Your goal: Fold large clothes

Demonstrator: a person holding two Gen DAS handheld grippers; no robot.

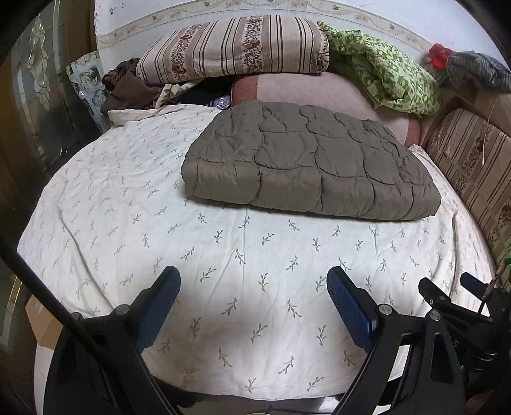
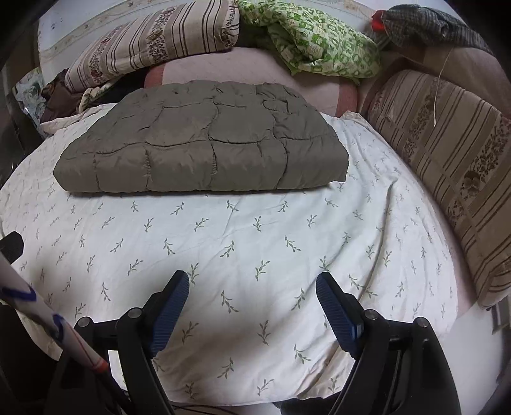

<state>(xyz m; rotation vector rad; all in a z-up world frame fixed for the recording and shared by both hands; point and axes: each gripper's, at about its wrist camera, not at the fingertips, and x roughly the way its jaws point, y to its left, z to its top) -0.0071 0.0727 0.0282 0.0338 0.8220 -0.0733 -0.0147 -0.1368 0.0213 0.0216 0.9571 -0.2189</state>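
A bed fills both views, covered by a white bedsheet printed with small green leaf sprigs and lightly wrinkled. At the far left, against the wall, lies a heap of dark brown clothing. Just right of it, a striped floral quilt is folded and stacked at the head of the bed, on top of a pink blanket. In the middle of the bed, the folded grey-brown quilted garment lies flat on the sheet as a thick, puffy rectangle, its far edge touching the pink blanket. Further right, a crumpled green and white patterned cloth rests on the pink blanket. Along the right side runs a striped floral cushion, with a grey knitted item above it.

In the foreground, well short of the garment, the left claw hangs over bare sheet with its blue-padded fingers spread wide and nothing between them. The right claw is likewise released and empty, above the sheet just beside the left one.
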